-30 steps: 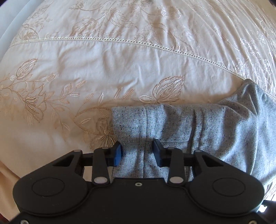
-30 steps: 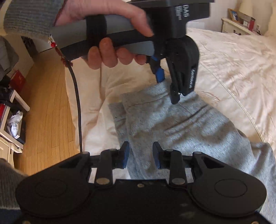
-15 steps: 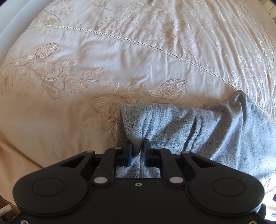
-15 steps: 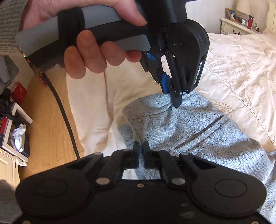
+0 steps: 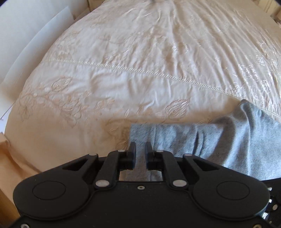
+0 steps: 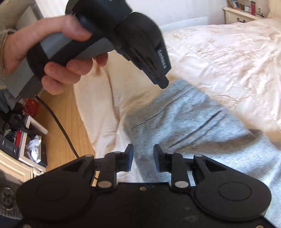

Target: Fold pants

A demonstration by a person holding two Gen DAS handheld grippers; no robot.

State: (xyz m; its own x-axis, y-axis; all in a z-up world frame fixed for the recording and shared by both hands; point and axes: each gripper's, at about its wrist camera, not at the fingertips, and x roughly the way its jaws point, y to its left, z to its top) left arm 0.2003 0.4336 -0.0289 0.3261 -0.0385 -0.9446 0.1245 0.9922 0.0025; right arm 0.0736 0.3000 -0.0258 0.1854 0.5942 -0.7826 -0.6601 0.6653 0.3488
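Grey speckled pants (image 5: 202,140) lie on a cream embroidered bedspread (image 5: 140,61). In the left wrist view my left gripper (image 5: 140,151) has its jaws nearly together with grey fabric between them at the pants' left end. In the right wrist view the pants (image 6: 184,122) show a raised folded edge. My right gripper (image 6: 142,154) is open, its jaws either side of the pants' near edge. The left gripper (image 6: 158,82) appears there too, held in a hand, lifted, its tip at the far corner of the fabric.
The bed's edge drops to a wooden floor (image 6: 59,114) on the left. A cable (image 6: 58,122) hangs from the left gripper's handle. Cluttered white furniture (image 6: 22,147) stands low left. A nightstand (image 6: 242,14) stands at the far right.
My left gripper shut on the pants' edge and rose, lifting the fabric. My right gripper shut half a second ago and has opened again. Both views are blurred by motion.
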